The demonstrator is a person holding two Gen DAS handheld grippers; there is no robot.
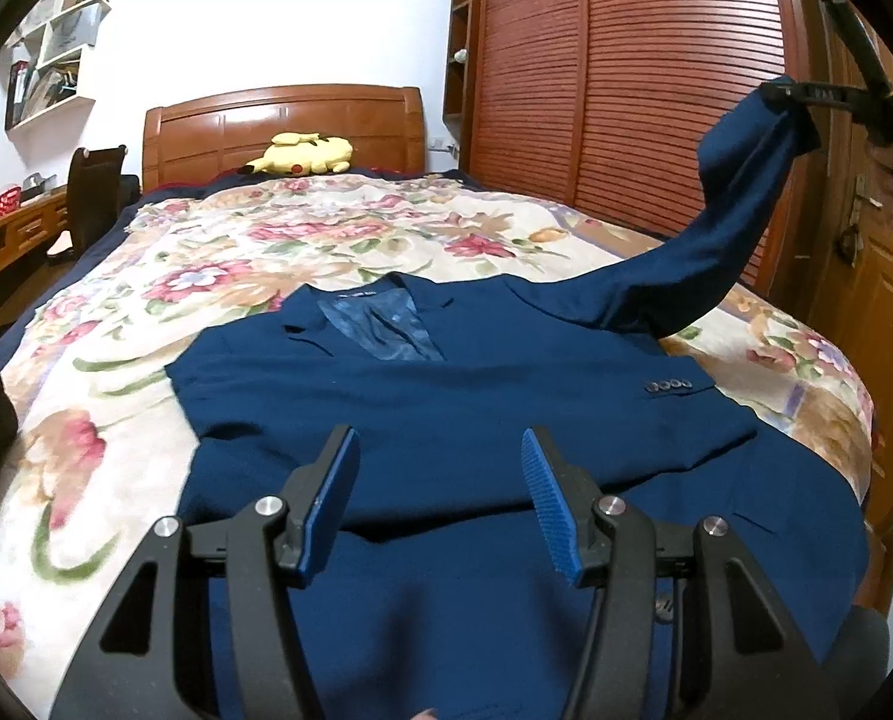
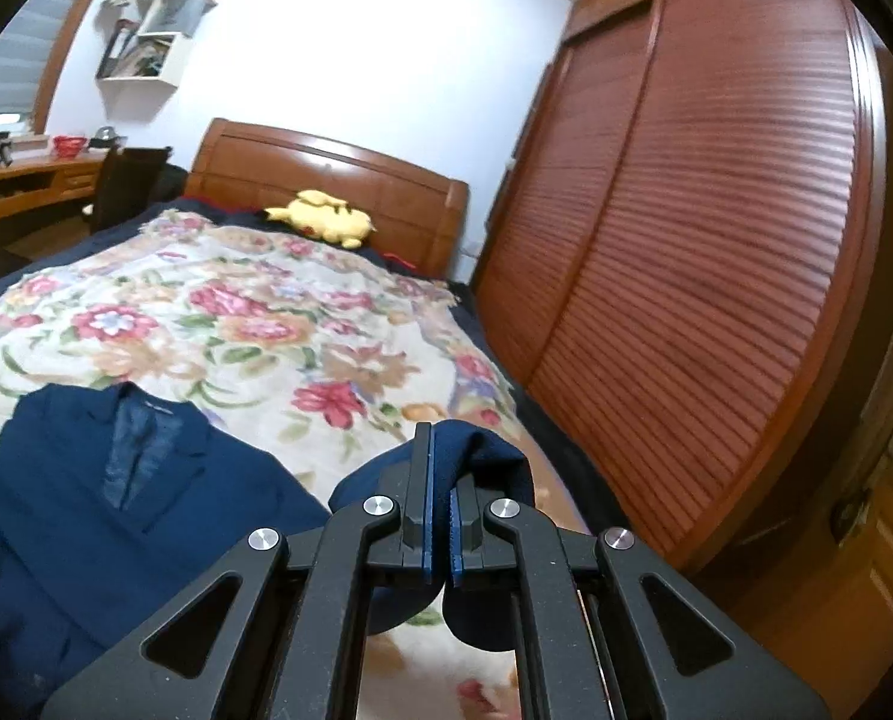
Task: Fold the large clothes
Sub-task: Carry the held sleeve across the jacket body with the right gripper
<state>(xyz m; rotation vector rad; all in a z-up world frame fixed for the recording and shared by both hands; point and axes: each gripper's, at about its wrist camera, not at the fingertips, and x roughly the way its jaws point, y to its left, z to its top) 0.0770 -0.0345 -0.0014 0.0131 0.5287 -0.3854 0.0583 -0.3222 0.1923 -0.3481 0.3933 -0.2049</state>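
Note:
A navy blue suit jacket lies front up on the flowered bedspread, collar toward the headboard. One sleeve lies folded across its chest, cuff buttons showing. My left gripper is open and empty, hovering over the jacket's lower part. My right gripper is shut on the cuff of the other sleeve and holds it up in the air at the jacket's right. In the left wrist view the raised sleeve stretches up to the right gripper.
A yellow plush toy lies by the wooden headboard. A wooden slatted wardrobe runs along the bed's right side. A desk and dark chair stand at the left, under wall shelves.

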